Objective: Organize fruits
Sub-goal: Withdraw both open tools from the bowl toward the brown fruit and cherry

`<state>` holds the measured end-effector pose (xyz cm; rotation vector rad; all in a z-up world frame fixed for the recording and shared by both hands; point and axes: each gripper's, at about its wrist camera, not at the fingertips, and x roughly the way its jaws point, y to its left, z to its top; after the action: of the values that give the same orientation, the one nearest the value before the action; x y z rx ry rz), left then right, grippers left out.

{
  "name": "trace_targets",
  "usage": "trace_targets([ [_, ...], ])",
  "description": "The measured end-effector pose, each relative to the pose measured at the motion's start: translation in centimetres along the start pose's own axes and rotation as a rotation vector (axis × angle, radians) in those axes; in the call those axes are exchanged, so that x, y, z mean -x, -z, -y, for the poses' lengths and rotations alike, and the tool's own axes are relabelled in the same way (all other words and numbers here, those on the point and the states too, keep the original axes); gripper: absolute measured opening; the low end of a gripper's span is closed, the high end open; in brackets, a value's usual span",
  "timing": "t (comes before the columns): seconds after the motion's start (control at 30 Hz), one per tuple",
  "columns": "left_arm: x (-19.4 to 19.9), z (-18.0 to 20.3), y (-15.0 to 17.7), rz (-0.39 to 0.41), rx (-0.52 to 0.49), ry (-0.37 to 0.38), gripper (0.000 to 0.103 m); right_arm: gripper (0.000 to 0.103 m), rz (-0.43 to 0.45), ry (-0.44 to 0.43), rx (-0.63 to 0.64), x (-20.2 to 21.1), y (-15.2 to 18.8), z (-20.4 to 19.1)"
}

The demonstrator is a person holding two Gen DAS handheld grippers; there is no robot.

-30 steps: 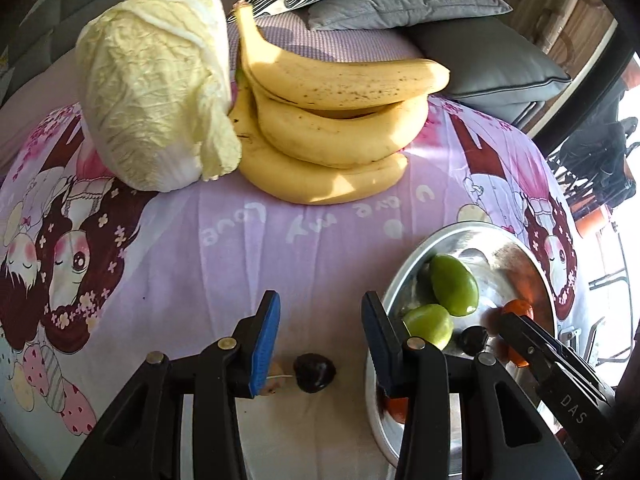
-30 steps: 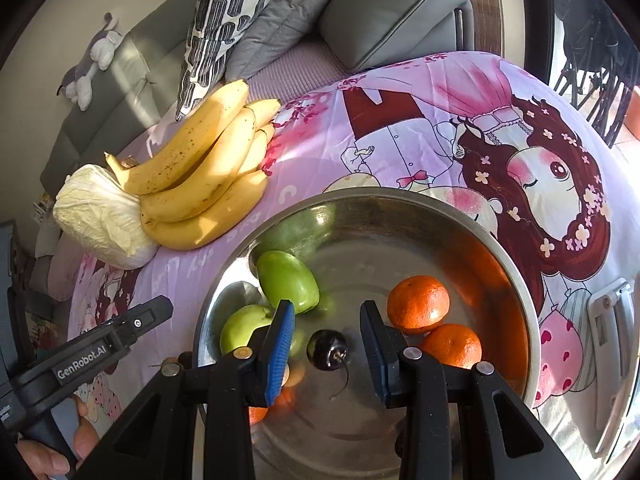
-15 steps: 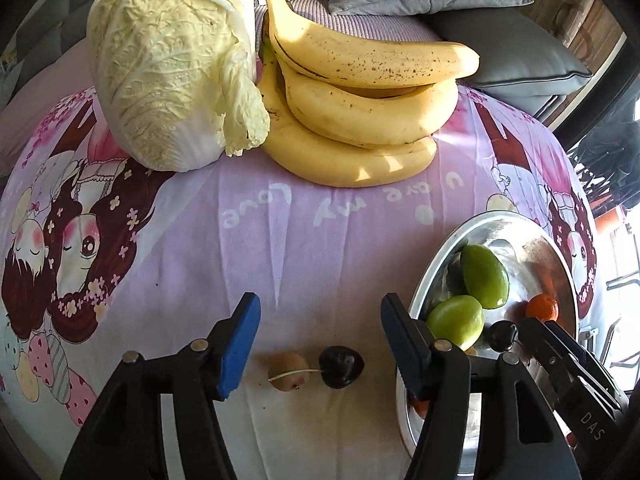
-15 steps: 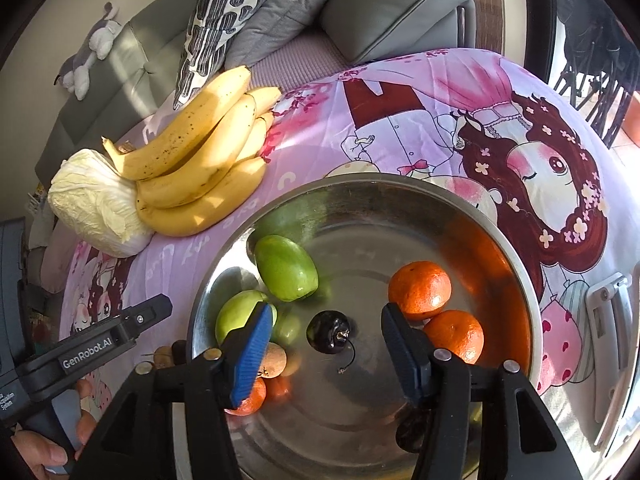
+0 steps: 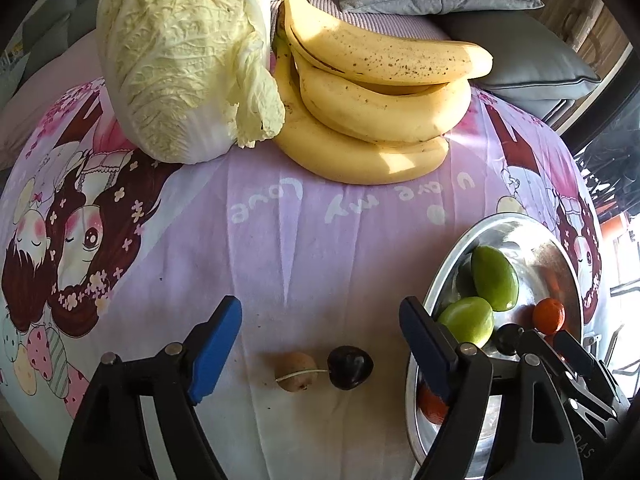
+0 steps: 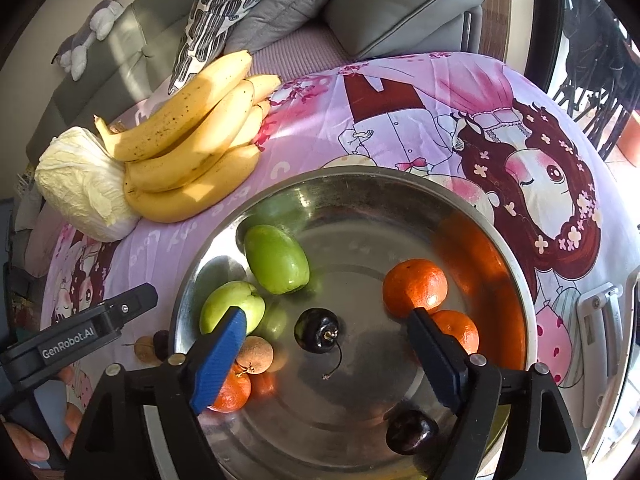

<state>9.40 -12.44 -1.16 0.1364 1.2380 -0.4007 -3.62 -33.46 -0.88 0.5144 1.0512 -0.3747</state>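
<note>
The left tool [image 5: 320,338] hangs over the cartoon-print cloth [image 5: 320,240] covering the surface, its jaws having just been opening and now standing wide. Between them, untouched, lie a dark cherry [image 5: 350,367] and a small brown longan-like fruit [image 5: 297,372], the cherry's stem lying across the brown fruit. Both sit just outside the rim of the steel bowl [image 5: 440,280].

The right tool [image 6: 326,354] hovers inside that bowl [image 6: 360,176]; its jaws have likewise just been opening, and another cherry [image 6: 317,330] rests free on the bowl floor between the blue pads, gripped by nothing. Already in the bowl are two green fruits [image 6: 276,258], three tangerines [image 6: 415,289], a brown fruit [image 6: 254,355] and one more cherry [image 6: 412,431] near the lower rim. The bananas [image 6: 188,140] and napa cabbage [image 6: 86,184] lie farther back on the cloth, touching each other.

The risks, as I judge them: the loose cherry and brown fruit are small and round, so an off-centre squeeze could squirt one sideways or catch both at once. The left tool's right finger stands close to the bowl rim and could knock it. The two tools are near one another and might collide over the rim.
</note>
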Motion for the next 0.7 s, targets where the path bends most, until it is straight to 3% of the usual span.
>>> trace_targets([
  [0.23,-0.13,0.15,0.01,-0.005,-0.004,0.003,0.083,0.098,0.008,0.002,0.008,0.02,-0.01,-0.08],
  [0.3,-0.29,0.23,-0.04,-0.006,-0.004,0.000,0.091,0.101,0.009,-0.001,0.008,0.00,-0.04,-0.09],
  [0.7,0.21,-0.11,-0.15,0.033,-0.002,-0.003,0.093,0.103,0.034,-0.006,0.023,0.38,-0.19,-0.27],
])
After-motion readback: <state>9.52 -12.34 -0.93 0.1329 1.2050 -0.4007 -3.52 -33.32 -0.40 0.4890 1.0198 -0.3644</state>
